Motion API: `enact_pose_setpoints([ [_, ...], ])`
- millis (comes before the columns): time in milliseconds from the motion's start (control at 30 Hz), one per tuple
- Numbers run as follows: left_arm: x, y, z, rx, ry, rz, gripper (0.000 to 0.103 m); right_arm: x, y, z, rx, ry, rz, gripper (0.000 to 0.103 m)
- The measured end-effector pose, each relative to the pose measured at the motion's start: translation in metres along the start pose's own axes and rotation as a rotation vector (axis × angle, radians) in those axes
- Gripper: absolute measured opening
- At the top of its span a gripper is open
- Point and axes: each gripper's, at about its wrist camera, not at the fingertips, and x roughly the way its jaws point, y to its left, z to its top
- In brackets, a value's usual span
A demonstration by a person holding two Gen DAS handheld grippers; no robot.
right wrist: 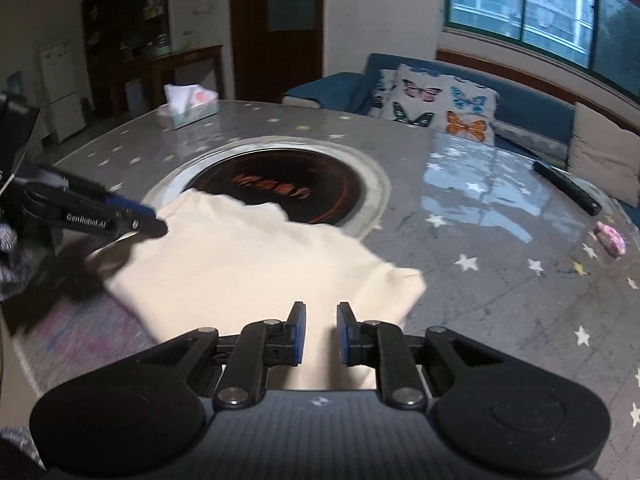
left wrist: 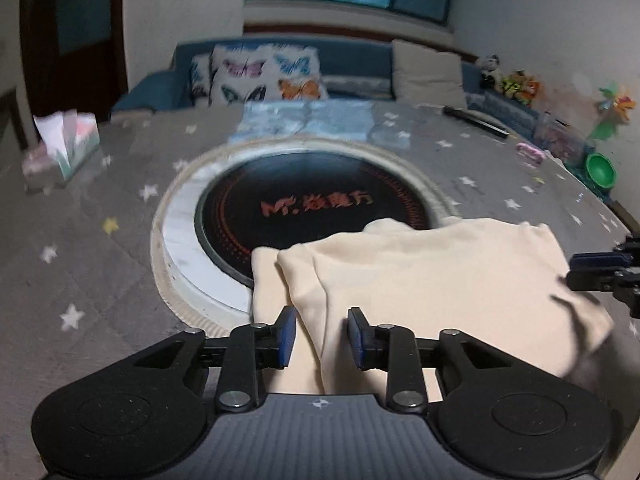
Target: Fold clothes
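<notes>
Cream garment (right wrist: 256, 264) folded flat on star-print table cover (right wrist: 500, 280), far edge overlapping black round cooktop (right wrist: 304, 184). L gripper (left wrist: 322, 338) jaws apart, fabric ridge between, pads not pressing. R gripper (right wrist: 321, 332) jaws slightly apart over near hem, no clamp.

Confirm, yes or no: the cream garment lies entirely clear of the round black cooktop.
No; the cream garment drapes its far edge over the black cooktop set in the table.

Dim room, window (right wrist: 540, 8) daylight, glare on table (right wrist: 460, 184), motion blur, fisheye-bent edges.
</notes>
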Motion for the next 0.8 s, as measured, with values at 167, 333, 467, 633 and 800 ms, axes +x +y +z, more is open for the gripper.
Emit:
enact_pose_setpoints([
  [167,0.008,0.003,0.001,-0.032,0.009,-0.021,0.019,0.010,-0.018,-0.002,0.073,-0.001,-0.027,0.016],
  [333,-0.014,0.000,0.004,-0.061,-0.056,-0.015,0.007,0.010,-0.022,-0.003,0.099,-0.013,-0.039,0.016],
  [467,-0.038,-0.006,0.001,-0.021,-0.116,0.030,0.007,0.013,-0.022,-0.004,0.111,-0.026,-0.031,0.019],
  [633,-0.020,0.005,-0.011,-0.047,-0.026,0.059,0.009,0.024,-0.024,-0.005,0.131,-0.020,-0.031,0.019],
  [800,-0.024,0.007,-0.004,-0.045,-0.045,0.106,0.020,0.020,-0.023,0.008,0.125,-0.073,-0.041,0.019],
])
